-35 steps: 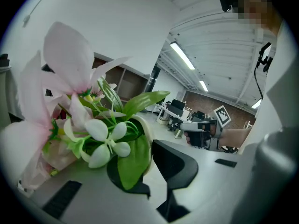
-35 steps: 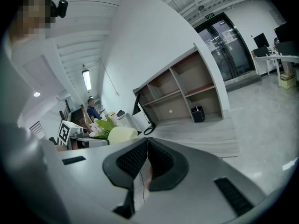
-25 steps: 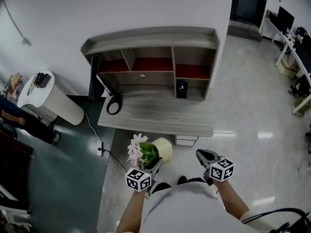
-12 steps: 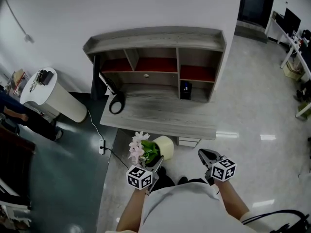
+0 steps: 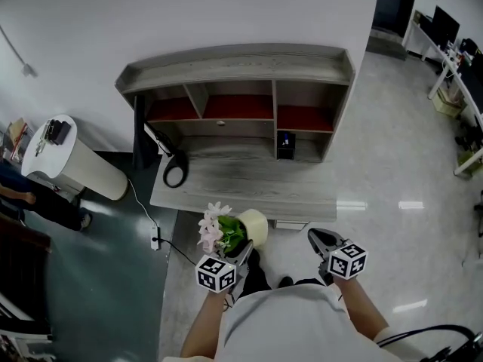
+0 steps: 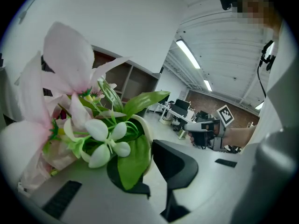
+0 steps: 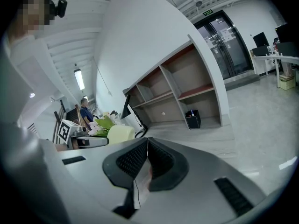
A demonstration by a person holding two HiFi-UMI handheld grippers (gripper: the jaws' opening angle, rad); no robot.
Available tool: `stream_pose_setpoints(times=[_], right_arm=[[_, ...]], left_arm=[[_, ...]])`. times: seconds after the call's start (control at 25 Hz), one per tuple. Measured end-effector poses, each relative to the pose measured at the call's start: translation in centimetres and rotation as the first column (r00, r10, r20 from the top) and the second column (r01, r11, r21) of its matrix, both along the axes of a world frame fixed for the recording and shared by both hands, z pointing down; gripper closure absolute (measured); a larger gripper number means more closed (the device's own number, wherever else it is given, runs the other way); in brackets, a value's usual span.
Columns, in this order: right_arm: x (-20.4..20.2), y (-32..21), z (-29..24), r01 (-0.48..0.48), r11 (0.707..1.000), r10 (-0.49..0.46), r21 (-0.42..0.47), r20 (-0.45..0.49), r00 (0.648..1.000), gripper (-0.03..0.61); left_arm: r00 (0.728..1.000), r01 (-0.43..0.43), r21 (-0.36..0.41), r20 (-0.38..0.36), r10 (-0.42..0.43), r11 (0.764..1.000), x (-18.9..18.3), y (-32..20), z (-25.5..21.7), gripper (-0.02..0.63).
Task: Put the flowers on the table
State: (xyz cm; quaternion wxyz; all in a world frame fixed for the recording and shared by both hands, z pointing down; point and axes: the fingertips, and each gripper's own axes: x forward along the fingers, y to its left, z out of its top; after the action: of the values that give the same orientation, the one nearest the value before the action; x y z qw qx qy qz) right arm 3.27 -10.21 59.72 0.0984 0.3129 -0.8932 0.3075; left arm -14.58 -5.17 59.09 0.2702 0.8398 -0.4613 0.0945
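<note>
Left tool [image 5: 243,253] clamped on pale-yellow pot of pink flowers [image 5: 253,227], front edge of grey wooden table [image 5: 249,183] at 12 o'clock; right tool [image 5: 317,241] closed, empty.

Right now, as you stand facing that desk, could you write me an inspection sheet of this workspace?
Surface: grey desk with a shelf unit on it; most of its top is bare.
Job's things: flowers in a pale pot, held in front of the desk, not yet set down.
Clutter: black ring on the desk's left; small black box in the lower right shelf compartment.
Grippers: left gripper shut on the pot's rim; right gripper shut, empty.
Cables: white cable running down to a power strip on the floor.
Surroundings: white cylinder at left with small items on top; other office desks at far right.
</note>
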Motion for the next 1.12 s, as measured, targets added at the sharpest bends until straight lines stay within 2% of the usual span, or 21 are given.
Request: stream_pose_setpoints(times=[0.36, 0.64, 0.84, 1.12], right_arm=[[-2.8, -4.2, 0.0, -0.067, 0.998, 0.067, -0.014, -0.02, 0.998, 0.56], [-3.7, -6.7, 0.1, -0.136, 0.99, 0.134, -0.03, -0.057, 0.989, 0.56], [-4.5, -8.2, 0.2, -0.202, 0.979, 0.199, -0.037, -0.07, 0.977, 0.56], [-5.9, -8.6, 1.1, -0.281, 0.958, 0.276, -0.053, -0.088, 0.957, 0.56]], left_arm=[[0.992, -0.107, -0.015, 0.062, 0.108, 0.994, -2.6, -5.5, 0.9, 0.566], [0.971, -0.213, -0.048, 0.099, 0.216, 0.976, -4.5, -9.0, 2.2, 0.566], [0.941, -0.292, -0.067, 0.158, 0.299, 0.954, -6.4, -11.1, 3.2, 0.566], [0.876, -0.417, -0.077, 0.232, 0.423, 0.905, -8.2, -13.8, 4.4, 0.566]])
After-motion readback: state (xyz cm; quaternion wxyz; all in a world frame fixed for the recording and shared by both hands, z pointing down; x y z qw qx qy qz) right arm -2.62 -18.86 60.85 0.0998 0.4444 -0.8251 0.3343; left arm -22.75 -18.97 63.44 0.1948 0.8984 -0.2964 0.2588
